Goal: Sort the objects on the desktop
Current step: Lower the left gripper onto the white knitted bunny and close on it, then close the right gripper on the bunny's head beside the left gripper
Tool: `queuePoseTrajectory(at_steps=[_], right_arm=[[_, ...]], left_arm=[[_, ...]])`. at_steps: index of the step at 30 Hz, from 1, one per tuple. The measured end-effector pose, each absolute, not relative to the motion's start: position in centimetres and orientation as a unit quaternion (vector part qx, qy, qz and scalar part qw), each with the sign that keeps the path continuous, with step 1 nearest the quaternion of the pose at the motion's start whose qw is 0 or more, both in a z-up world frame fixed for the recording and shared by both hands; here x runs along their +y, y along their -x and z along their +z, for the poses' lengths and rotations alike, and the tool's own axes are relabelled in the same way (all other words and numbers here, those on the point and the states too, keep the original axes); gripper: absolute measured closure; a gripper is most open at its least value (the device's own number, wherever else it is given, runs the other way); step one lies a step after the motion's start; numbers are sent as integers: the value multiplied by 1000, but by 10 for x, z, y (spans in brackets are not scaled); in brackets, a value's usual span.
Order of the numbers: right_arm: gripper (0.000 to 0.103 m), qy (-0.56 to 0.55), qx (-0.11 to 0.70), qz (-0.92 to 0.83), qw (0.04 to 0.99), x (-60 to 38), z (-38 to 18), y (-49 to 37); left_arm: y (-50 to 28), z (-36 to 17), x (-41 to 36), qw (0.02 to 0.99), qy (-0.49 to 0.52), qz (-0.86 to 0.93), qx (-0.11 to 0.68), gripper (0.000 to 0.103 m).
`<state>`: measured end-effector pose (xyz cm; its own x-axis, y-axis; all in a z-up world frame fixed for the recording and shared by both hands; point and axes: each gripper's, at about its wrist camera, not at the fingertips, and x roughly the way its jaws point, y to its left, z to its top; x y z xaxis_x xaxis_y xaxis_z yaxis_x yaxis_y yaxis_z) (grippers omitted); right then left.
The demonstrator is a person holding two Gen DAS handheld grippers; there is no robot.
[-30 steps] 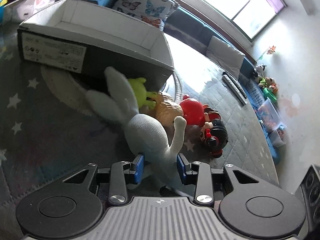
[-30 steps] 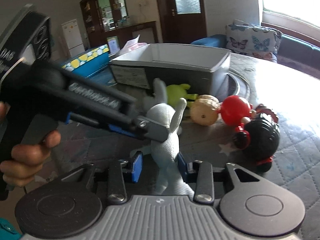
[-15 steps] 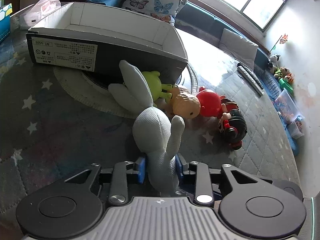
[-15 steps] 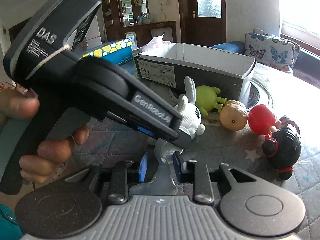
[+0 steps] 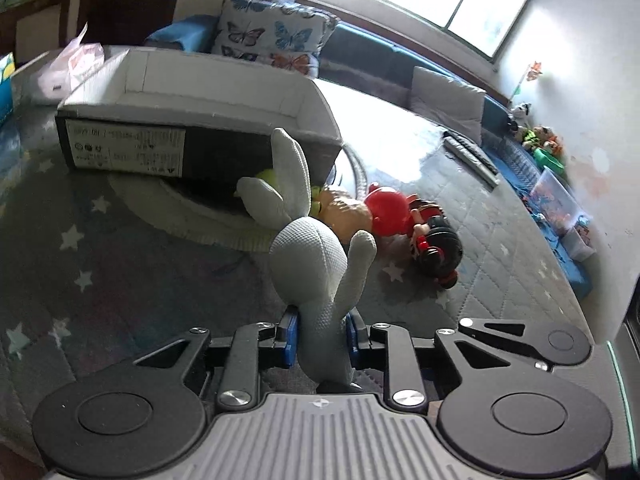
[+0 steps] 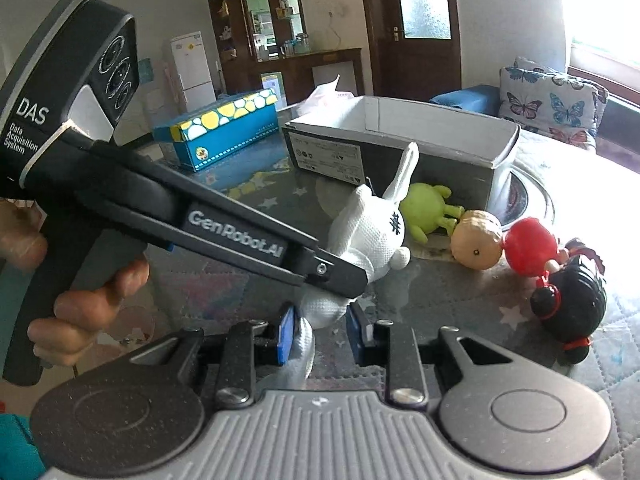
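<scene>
Right now the white knitted rabbit (image 5: 310, 264) sits pinched at its lower body between the blue pads of the left gripper (image 5: 320, 338), whose jaws are closed on it. Its long axis runs away from that gripper, ears leading toward the cardboard box (image 5: 200, 120), one arm raised to the right.

From the left wrist view the rabbit shows only its ribbed back. The right wrist view shows its face side, with a stitched dark mark on the head (image 6: 394, 222), and the rabbit (image 6: 372, 236) held clear above the worktop (image 6: 460, 300). That view also shows the left gripper (image 6: 344, 280) from the side, a black wedge lettered in white, gripped by a hand (image 6: 80, 308).

The right gripper (image 6: 322, 336) has its jaws parted; a white leg of the rabbit hangs between the pads, and whether either pad touches it cannot be told.

Beyond, a row of toys lies on the quilted, star-printed cover: a smooth green figure (image 6: 426, 210) against the box wall, a wrinkled tan round head (image 6: 476, 240), a glossy red ball figure (image 6: 530, 246), and a black-and-red doll (image 6: 572, 304). A blue box with yellow spots (image 6: 224, 130) stands well behind.
</scene>
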<state>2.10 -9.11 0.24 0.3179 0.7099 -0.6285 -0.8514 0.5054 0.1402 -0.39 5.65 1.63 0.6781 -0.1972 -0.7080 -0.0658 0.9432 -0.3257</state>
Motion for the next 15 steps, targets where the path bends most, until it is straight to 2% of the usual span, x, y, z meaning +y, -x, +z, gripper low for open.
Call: queuePoseTrajectory(at_steps=[8,15], right_arm=[[75,109,314,492,805,-85,13,-23],[77,109,324,484,805,-74,4,-29]], left_arm=[[2,29,66,906,167,-43,386,77],[-8,19,67,900,157,-40,404,75]])
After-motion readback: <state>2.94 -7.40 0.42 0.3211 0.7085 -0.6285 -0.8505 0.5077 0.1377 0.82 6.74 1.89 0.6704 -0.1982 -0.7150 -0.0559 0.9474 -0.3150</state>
